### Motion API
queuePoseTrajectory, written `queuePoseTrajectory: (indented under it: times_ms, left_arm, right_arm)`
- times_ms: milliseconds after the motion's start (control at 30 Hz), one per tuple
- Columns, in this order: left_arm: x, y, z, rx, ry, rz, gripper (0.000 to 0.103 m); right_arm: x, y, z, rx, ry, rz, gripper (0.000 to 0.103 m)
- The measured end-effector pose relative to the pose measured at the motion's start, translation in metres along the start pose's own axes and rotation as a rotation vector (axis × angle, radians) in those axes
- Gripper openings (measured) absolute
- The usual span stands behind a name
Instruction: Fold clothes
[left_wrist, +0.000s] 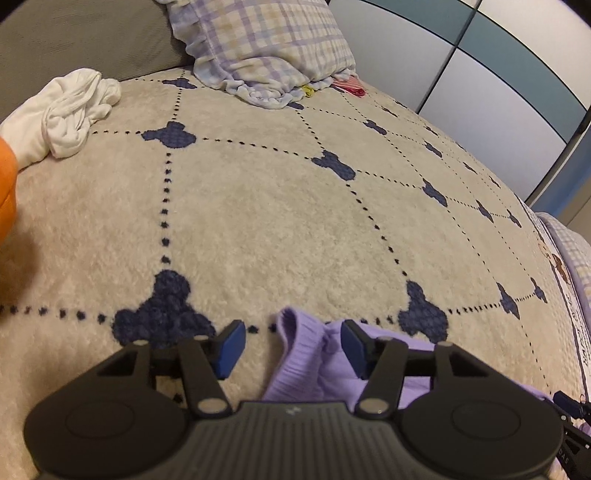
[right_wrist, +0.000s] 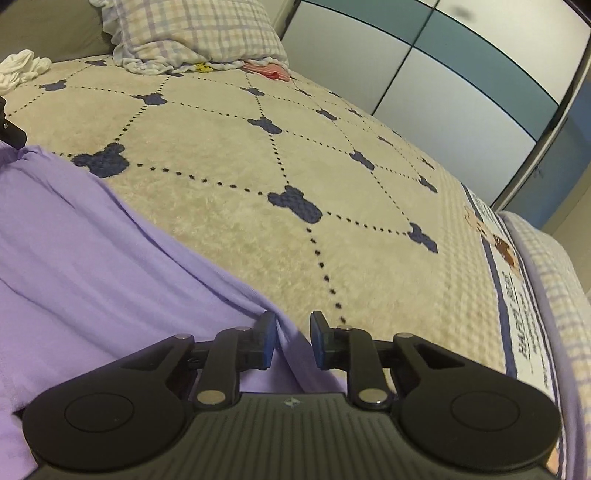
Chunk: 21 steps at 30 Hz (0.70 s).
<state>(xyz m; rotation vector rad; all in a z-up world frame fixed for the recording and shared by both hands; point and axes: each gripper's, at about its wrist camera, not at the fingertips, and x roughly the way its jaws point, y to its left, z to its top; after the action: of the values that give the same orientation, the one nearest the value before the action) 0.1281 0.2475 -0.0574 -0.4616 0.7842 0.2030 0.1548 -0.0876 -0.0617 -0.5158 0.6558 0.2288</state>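
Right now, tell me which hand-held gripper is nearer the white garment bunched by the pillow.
Left. The left hand-held gripper sits closer to the white garment; the right hand-held gripper sees it far off at the far left corner.

The bed cover's border (right_wrist: 524, 325) bears print, too blurred to read.

- Right tool (right_wrist: 293, 341) low over the bed, blue pads set a narrow gap apart.
- Fold of the lilac garment (right_wrist: 92, 251) runs up into that gap; whether the pads press it, cannot tell.
- Lilac garment spreads over the near left part of the bed, creased, its edge slanting toward the tool.
- Bed cover (right_wrist: 229, 155) cream, fleecy, dotted navy lines crossing at navy bear-head shapes.
- Checked pillow (right_wrist: 192, 33) at the far edge of the bed.
- White bundle of cloth (right_wrist: 22, 68) at the far left corner.
- Small pink-red striped item (right_wrist: 271, 70) just beside the pillow.
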Motion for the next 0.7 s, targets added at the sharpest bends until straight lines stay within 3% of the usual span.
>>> queuePoseTrajectory:
  times_ms: [167,367,533,633,700]
  left_arm:
    - [0.002,-0.002,0.000,0.015,-0.004,0.004,0.056]
    - [0.002,-0.002,0.001,0.022,-0.008,-0.002,0.044]
    - [0.003,-0.002,0.001,0.013,-0.005,-0.006,0.040]
    - [0.003,-0.002,0.001,0.005,-0.003,-0.011,0.040]
    - [0.003,-0.003,0.001,0.005,-0.001,-0.013,0.040]
  right_arm:
    - [0.011,-0.003,0.003,0.003,0.016,0.023,0.022]
    - [-0.014,-0.001,-0.002,0.035,-0.038,0.029,0.022]
    - [-0.036,0.000,-0.005,0.054,-0.084,0.108,0.022]
    - [-0.033,0.001,-0.003,0.078,-0.063,0.182,0.019]
    - [-0.026,0.004,-0.003,0.071,-0.051,0.184,0.019]
